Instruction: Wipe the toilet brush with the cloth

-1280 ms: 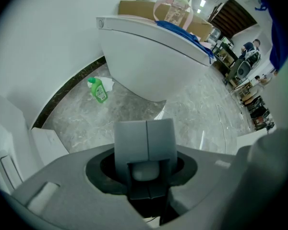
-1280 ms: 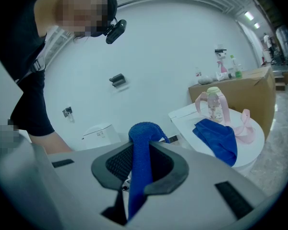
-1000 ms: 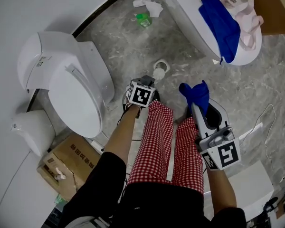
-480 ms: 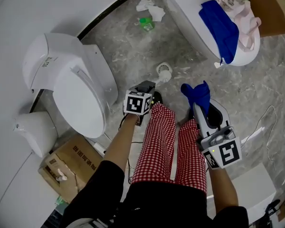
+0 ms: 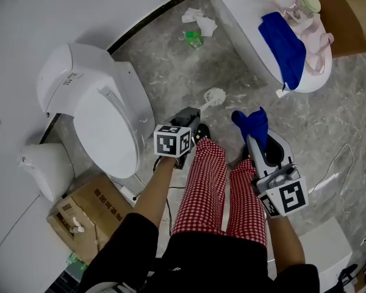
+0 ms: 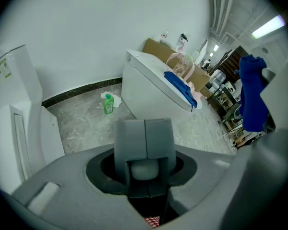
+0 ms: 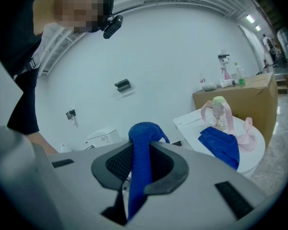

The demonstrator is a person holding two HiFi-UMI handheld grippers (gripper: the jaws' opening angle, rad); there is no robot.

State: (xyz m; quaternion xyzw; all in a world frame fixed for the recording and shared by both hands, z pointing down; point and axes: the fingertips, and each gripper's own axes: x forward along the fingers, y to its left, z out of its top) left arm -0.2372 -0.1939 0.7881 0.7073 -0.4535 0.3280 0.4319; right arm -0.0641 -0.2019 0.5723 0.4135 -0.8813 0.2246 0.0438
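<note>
- The right tool (image 7: 140, 159) pinches the crumpled blue cloth (image 5: 251, 122) beside the knees.
- The left tool (image 6: 144, 128) clamps the white plastic toilet brush (image 5: 215, 95) above the grey marbled floor (image 5: 171, 60).
- Gripped at only 1 end, the brush could twist or slip under wiping pressure.

- The grey marbled floor (image 5: 165, 66) lay open between the white toilet (image 5: 104, 121) and the white rounded tub (image 5: 244, 35).
- A small green bottle (image 5: 194, 38) and crumpled white paper (image 5: 201, 22) cluttered its far end.

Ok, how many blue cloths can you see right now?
2. One blue cloth is clamped in the right gripper; the second cloth lies on the white counter at the head view's upper right. Others could be hidden out of frame.
</note>
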